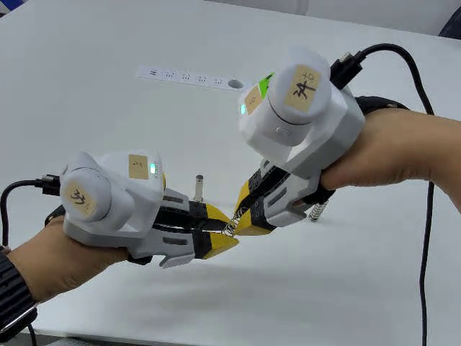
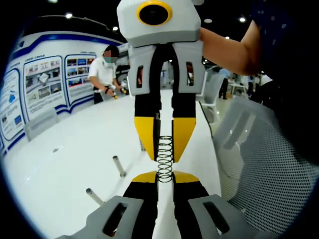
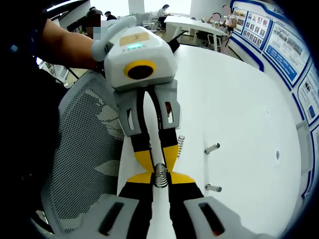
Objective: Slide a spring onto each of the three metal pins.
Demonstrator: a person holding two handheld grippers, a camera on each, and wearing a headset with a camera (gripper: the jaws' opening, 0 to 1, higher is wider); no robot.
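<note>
Two grippers: white moulded plastic housings, black fingers, glossy yellow wedge tips; met tip to tip above the matte white table (image 1: 108, 43).
Left gripper (image 1: 225, 233): low at the left of the head view, lying nearly level, jaws drawn narrow and pinched on one end of the spring (image 1: 231, 225).
Pins: smooth grey metal rods, round in section, standing upright on the table; one pin (image 1: 199, 187) just behind the left gripper's fingers, two more (image 2: 118, 166) off to the side in the left gripper view.
Spring: bare steel wire, tight helical coil, slim cylinder; held off the tabletop, bridging the two sets of tips; long axis in line with both grippers' fingers, running straight up the left gripper view (image 2: 165, 160).
Right gripper (image 1: 240, 218): higher at the right, angled down and leftward, jaws also narrow and closed around the coil's other end; yellow pads (image 2: 183, 132) about one coil apart.
Second spring (image 1: 317, 210): same wire coil, on the table just beside the right gripper's fingers; lying or leaning, cannot tell.
Cable (image 1: 426, 216): black, round, rubbery, trailing from the right gripper's housing.
</note>
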